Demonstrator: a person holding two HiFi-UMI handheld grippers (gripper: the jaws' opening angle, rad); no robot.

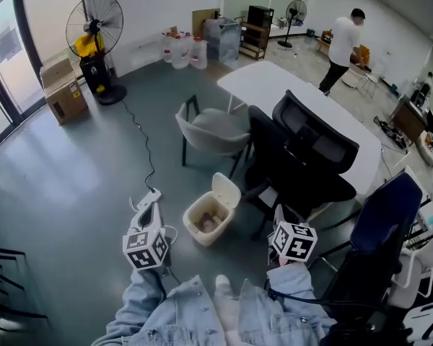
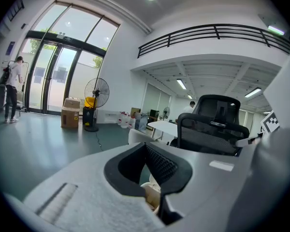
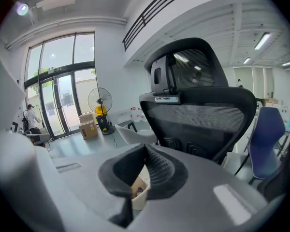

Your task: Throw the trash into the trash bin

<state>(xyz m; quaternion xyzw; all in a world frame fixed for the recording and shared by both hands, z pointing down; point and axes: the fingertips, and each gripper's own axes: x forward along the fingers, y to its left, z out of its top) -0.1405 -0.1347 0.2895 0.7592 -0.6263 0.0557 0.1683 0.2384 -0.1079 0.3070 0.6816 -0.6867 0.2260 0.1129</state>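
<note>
A small beige trash bin (image 1: 199,231) stands on the floor with its lid (image 1: 226,190) flipped up; some trash (image 1: 208,224) lies inside. My left gripper (image 1: 149,197) hovers just left of the bin, jaws shut with nothing in them. My right gripper (image 1: 278,215) is right of the bin, near the black chair, also shut and empty. In the left gripper view the closed jaws (image 2: 146,146) point over the bin (image 2: 152,191), glimpsed below them. In the right gripper view the shut jaws (image 3: 145,148) frame the bin (image 3: 140,191) beneath.
A black office chair (image 1: 303,157) stands right of the bin, a grey chair (image 1: 211,130) behind it, and a blue chair (image 1: 386,222) at far right. Beyond lie a white table (image 1: 274,85), a floor fan (image 1: 95,27), cardboard boxes (image 1: 63,92) and a floor cable (image 1: 146,150). A person (image 1: 343,45) stands far back.
</note>
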